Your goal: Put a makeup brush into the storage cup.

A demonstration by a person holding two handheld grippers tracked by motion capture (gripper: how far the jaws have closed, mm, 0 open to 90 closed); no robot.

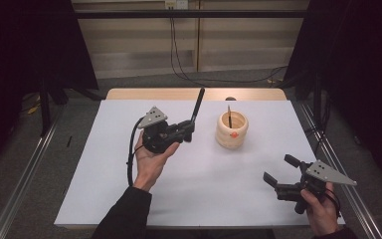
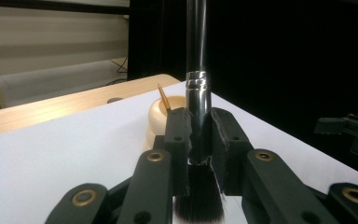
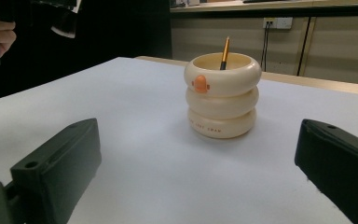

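My left gripper [image 1: 189,130] is shut on a black makeup brush [image 1: 198,103], held upright above the table just left of the cream ringed holder [image 1: 232,130]. In the left gripper view the brush [image 2: 197,88] has its silver ferrule clamped between the jaws, bristles down toward the camera, handle rising out of the top of the view. The holder [image 3: 222,95] has an orange mark on its side and a thin yellow-handled stick [image 3: 224,52] leaning inside it. My right gripper [image 1: 279,171] stands open near the table's front right, with nothing between its fingers [image 3: 60,161].
A white sheet [image 1: 199,194] covers the table, with a wooden strip [image 1: 144,94] along its far edge. Metal rails run down both sides. Black curtains hang left and right, and cables trail across the floor behind.
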